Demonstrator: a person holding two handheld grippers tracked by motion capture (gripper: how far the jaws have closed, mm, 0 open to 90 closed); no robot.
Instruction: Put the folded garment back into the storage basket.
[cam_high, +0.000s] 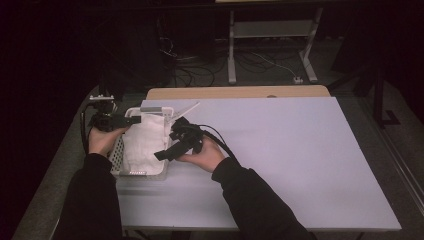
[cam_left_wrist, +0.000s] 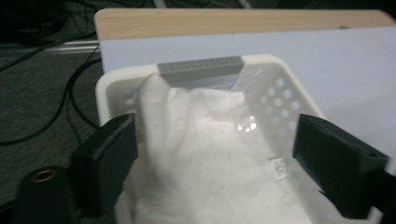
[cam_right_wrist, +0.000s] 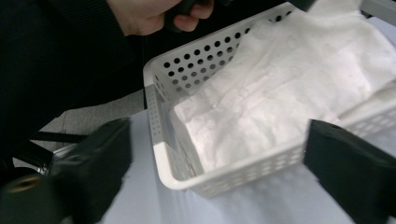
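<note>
Here the white cloth (cam_high: 143, 142) fills the basket (cam_high: 117, 155) rim to rim, both grippers' jaws spread wide, holding nothing.

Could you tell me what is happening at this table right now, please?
A person holds a two-jaw gripper in each hand over a white perforated basket near the left edge of the table. A white cloth lies inside the basket, bunched up toward its grey-handled end. The left gripper and the right gripper both have open jaws that grip nothing; the cloth rests loose in the basket.
</note>
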